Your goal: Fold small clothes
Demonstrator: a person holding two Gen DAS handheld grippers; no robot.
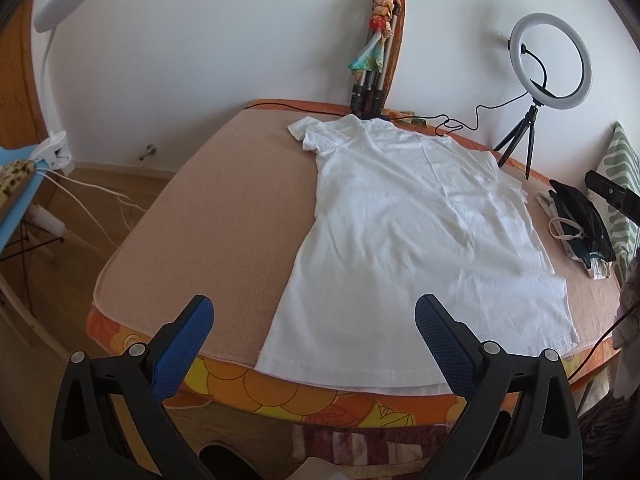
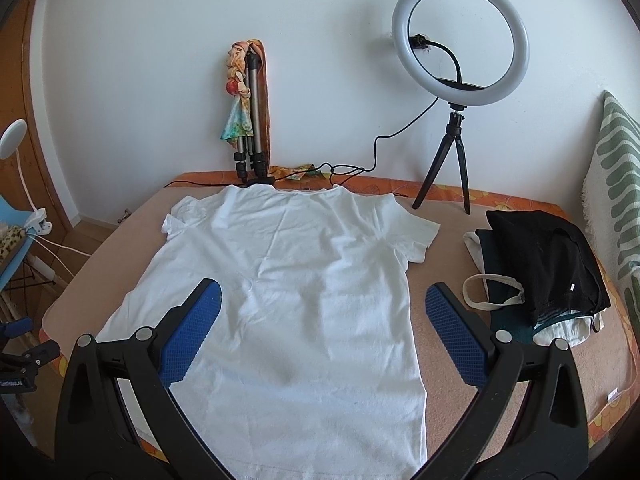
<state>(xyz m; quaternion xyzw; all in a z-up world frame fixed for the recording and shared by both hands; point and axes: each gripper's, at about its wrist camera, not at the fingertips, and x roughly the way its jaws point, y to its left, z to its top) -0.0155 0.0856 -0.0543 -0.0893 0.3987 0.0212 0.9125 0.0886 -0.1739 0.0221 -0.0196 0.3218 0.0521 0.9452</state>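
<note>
A white T-shirt lies spread flat on the pink-covered bed, collar toward the wall, hem at the near edge. It also shows in the right wrist view. My left gripper is open and empty, held just above the hem at the shirt's left corner. My right gripper is open and empty above the lower middle of the shirt. Both have blue pads.
A pile of dark and light clothes lies to the right of the shirt. A ring light on a small tripod and a folded tripod stand by the wall, with a black cable. A clip lamp is at left.
</note>
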